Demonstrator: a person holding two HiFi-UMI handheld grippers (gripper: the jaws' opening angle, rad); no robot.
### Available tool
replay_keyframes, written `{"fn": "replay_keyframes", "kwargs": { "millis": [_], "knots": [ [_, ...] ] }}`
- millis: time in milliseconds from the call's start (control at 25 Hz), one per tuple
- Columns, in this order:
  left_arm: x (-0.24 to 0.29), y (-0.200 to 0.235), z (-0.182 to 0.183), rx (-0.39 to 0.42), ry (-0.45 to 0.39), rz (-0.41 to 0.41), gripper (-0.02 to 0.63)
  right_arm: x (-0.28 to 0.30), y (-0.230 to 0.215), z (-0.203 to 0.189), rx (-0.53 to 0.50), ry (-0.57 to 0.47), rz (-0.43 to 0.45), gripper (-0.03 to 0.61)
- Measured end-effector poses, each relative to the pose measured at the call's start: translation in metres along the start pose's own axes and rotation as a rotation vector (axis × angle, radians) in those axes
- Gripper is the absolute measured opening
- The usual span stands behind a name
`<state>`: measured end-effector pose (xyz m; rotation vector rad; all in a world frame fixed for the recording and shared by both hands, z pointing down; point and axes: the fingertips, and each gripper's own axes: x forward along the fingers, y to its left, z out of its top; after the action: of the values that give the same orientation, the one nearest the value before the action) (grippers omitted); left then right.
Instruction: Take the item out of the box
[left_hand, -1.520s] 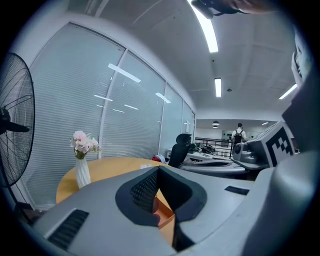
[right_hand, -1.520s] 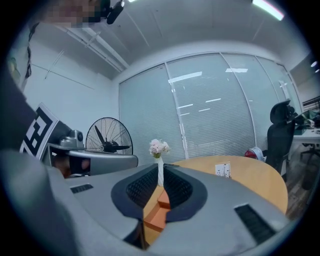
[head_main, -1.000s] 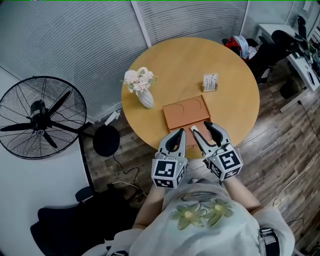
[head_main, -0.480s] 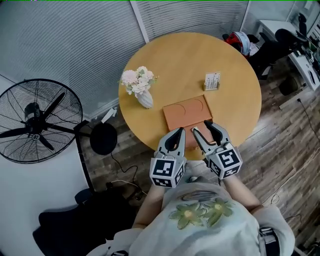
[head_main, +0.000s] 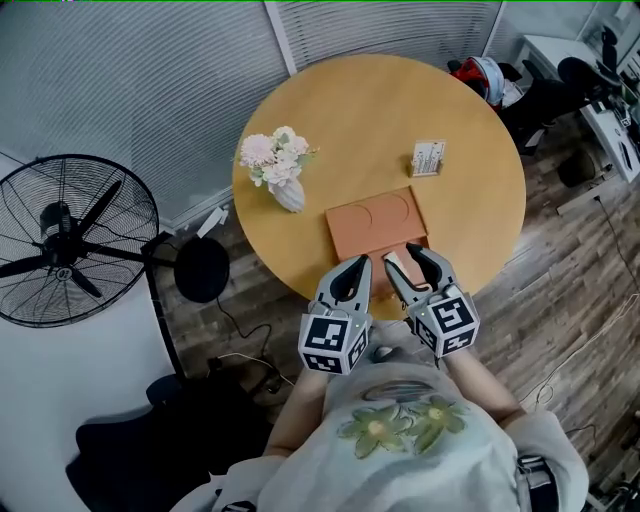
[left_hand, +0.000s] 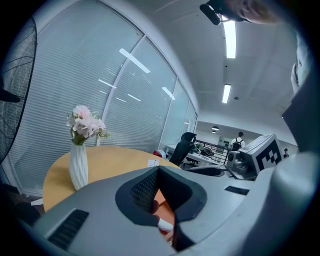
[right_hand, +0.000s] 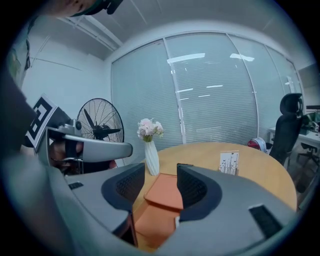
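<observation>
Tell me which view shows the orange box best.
The head view: the orange box shows almost whole from above. The right gripper view shows only its near end between open jaws; the left gripper view, a sliver.

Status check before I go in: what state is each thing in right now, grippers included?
Left gripper: shut, empty.
Right gripper: open, empty, pointed at the box.
Box: lid closed, lying flat on the table.
Vase: upright, flowers in it.
Card stand: upright.
Fan: standing; running or not, cannot tell.
</observation>
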<state>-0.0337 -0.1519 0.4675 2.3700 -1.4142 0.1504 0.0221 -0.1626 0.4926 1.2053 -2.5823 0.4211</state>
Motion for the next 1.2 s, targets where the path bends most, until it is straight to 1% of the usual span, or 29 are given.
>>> {"fn": "replay_keyframes", "kwargs": {
  "millis": [160,520,920,1200],
  "knots": [
    [0.002,0.002,-0.005,-0.006,0.014,-0.006,0.002,0.005,-0.002,-0.013,0.008,0.041,-0.002,0.207],
    [0.006,0.011,-0.007,-0.014,0.011,-0.002,0.002,0.018,-0.010,-0.043,0.026,0.132,-0.008,0.207],
    [0.006,0.018,-0.010,-0.001,-0.002,0.045,0.003,0.024,-0.016,-0.072,0.031,0.221,-0.006,0.207],
    [0.008,0.023,-0.011,-0.002,0.000,0.064,0.003,0.027,-0.022,-0.089,0.043,0.271,-0.015,0.207]
  ]
}}
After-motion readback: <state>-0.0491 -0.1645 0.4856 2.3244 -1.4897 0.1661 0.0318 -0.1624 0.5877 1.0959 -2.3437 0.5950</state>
